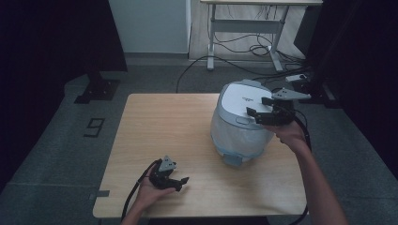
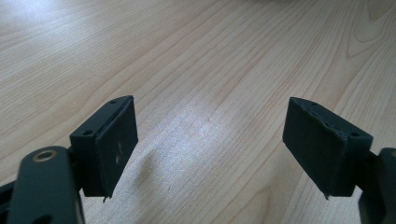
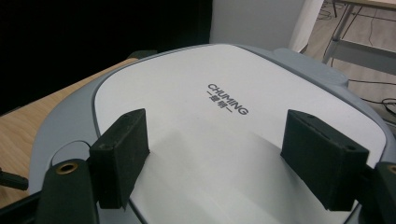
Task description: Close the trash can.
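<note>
A white and grey rice cooker (image 1: 239, 122) stands on the right half of the wooden table (image 1: 159, 122), its lid (image 3: 224, 121) down and printed with a dark logo. My right gripper (image 1: 259, 107) hovers just over the lid's right side, jaws open with nothing between them; its pads (image 3: 122, 154) frame the white lid panel. My left gripper (image 1: 183, 183) rests low near the table's front edge, left of centre, open and empty over bare wood (image 2: 210, 121).
A metal-legged desk (image 1: 244, 28) with loose cables on the floor stands behind the table. Dark curtains flank both sides. A black stand base (image 1: 96, 89) sits on the floor at back left. A power strip (image 1: 298, 77) lies behind the cooker.
</note>
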`<state>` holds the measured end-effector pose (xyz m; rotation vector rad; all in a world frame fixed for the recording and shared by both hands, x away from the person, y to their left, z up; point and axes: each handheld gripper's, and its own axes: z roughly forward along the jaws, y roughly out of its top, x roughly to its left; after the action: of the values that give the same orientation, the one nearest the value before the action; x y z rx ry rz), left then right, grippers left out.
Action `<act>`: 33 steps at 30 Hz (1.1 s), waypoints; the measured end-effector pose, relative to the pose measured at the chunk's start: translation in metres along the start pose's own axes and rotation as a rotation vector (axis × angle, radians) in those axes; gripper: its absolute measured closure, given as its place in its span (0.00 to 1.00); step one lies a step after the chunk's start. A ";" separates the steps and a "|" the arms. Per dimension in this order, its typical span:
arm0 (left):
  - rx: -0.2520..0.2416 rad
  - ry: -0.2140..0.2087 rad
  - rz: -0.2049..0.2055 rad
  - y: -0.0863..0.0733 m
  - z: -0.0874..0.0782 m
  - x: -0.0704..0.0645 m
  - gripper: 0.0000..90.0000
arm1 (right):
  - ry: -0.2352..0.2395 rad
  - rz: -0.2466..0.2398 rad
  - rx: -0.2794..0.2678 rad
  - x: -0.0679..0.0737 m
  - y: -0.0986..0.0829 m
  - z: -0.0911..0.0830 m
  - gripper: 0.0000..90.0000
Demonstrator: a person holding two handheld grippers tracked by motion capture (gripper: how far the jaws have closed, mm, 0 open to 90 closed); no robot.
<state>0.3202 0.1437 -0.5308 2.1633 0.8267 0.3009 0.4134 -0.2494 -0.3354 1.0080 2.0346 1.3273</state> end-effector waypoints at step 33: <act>-0.018 0.039 -0.034 -0.003 -0.003 0.008 0.20 | -0.030 0.085 -0.139 0.002 -0.103 -0.087 0.22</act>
<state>0.3240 0.1522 -0.5319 2.1299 0.8787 0.3334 0.3158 -0.3208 -0.3952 1.0549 1.8672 1.4663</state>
